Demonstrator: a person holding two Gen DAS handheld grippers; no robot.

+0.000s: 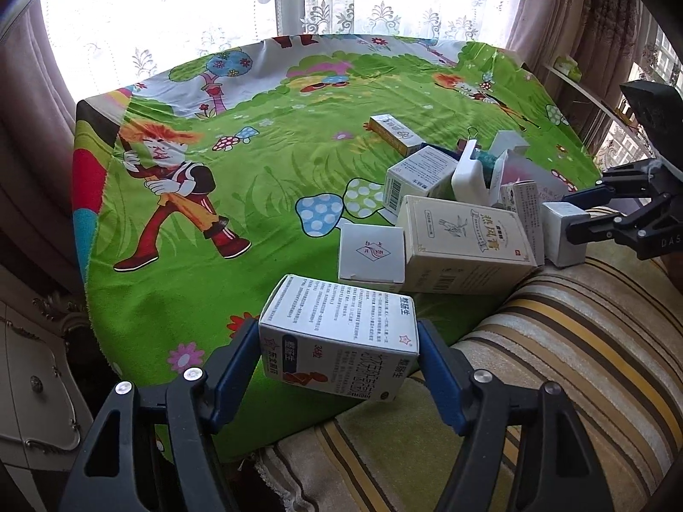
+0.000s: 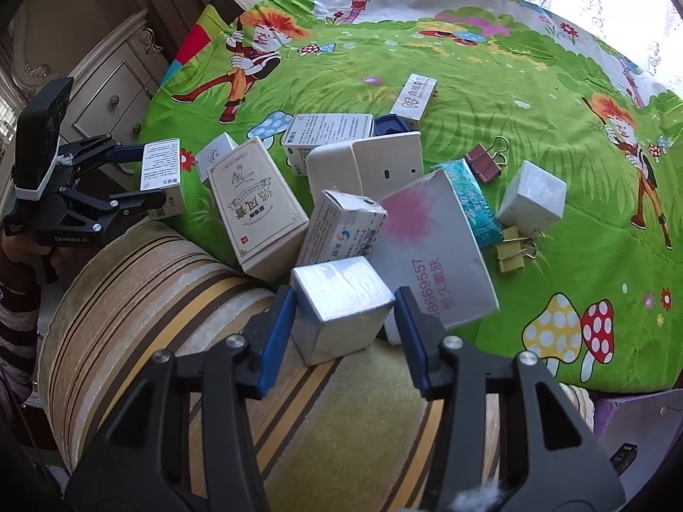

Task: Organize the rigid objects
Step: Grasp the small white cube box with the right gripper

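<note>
My left gripper (image 1: 339,341) is shut on a white medicine box with blue print (image 1: 337,333), held above the near table edge; it also shows in the right wrist view (image 2: 162,179). My right gripper (image 2: 345,307) is shut on a small silver cube box (image 2: 341,307), also seen in the left wrist view (image 1: 563,230). A pile of boxes lies between them: a beige carton (image 2: 256,205), a white box with a logo (image 1: 371,251), a large grey-pink box (image 2: 431,251), and a white device (image 2: 367,170).
The table wears a green cartoon cloth (image 1: 256,179). A striped cushion (image 2: 213,333) lies at the near edge. Binder clips (image 2: 486,162) (image 2: 516,247), a second silver cube (image 2: 533,196) and a lone box (image 2: 414,98) lie further out. A cabinet (image 2: 111,85) stands left.
</note>
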